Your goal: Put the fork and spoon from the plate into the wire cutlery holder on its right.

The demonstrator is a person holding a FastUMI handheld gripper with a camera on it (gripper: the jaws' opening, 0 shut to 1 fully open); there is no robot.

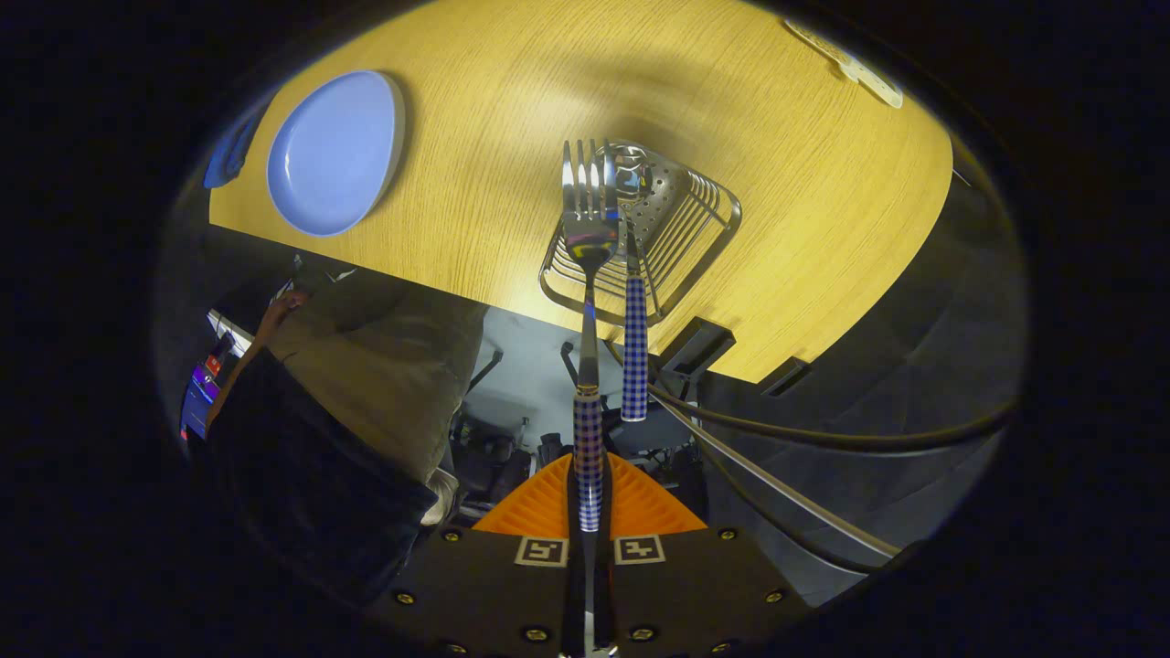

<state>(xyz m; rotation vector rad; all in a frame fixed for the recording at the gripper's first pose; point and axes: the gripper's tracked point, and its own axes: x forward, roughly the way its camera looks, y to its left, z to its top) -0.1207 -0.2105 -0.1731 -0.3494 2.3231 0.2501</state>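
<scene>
My gripper [590, 498] is shut on the fork [588, 274], both fingers pressing its blue-checked handle. The fork points straight ahead, its tines hanging over the wire cutlery holder [681, 233] on the wooden table. A spoon [633, 338] with the same checked handle stands in the holder, its bowl down inside and the handle leaning out toward me, just right of the fork. The blue plate [334, 155] lies bare on the table to the left of the holder.
A person's arm and trouser leg [384, 366] show below the table's near edge, left of the fingers. Cables [777, 429] run past on the right. A white power strip [850, 64] lies at the table's far right corner.
</scene>
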